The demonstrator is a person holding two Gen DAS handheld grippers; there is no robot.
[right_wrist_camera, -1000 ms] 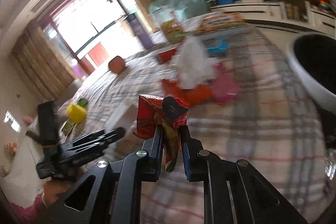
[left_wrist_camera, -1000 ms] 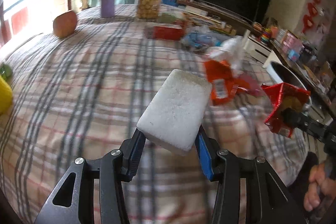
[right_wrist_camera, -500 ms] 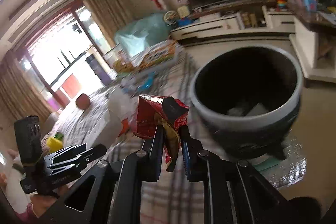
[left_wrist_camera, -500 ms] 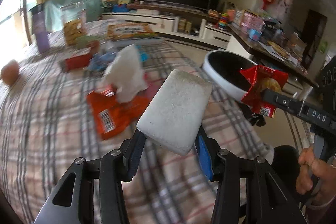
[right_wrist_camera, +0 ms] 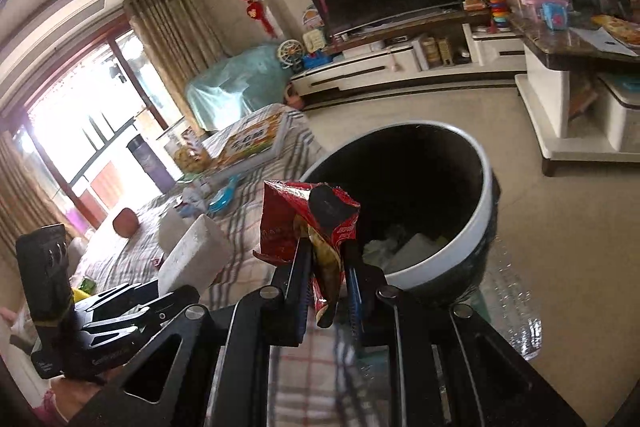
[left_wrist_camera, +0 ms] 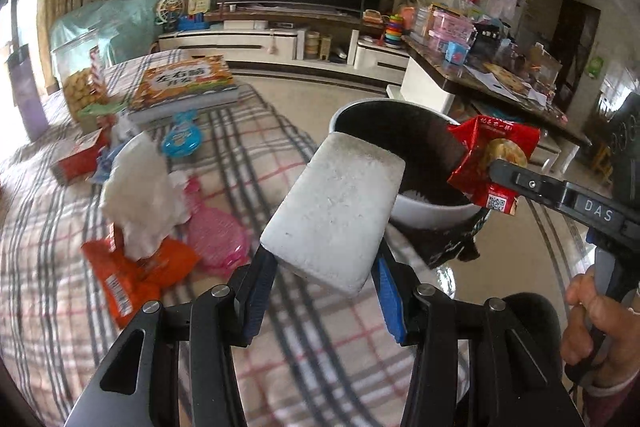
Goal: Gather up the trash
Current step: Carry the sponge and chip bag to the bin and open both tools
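The left gripper [left_wrist_camera: 326,263] clamps a white foam block [left_wrist_camera: 334,211] over the plaid tablecloth [left_wrist_camera: 48,227]. At two o'clock from it, the right gripper [right_wrist_camera: 328,267] pinches a red snack wrapper [right_wrist_camera: 308,223] beside the trash bin [right_wrist_camera: 486,211], whose rim lies at one o'clock of the wrapper.

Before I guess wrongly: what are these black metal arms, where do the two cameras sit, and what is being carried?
No robot: a person holds two hand-held clamps, each with a camera looking along its fingers. The left gripper clamps a white foam block; the right gripper is shut on a crumpled red snack wrapper. Both are beside the round white-rimmed black bin, which already holds scraps. On the plaid tablecloth lie an orange wrapper, white tissue and a pink bag.
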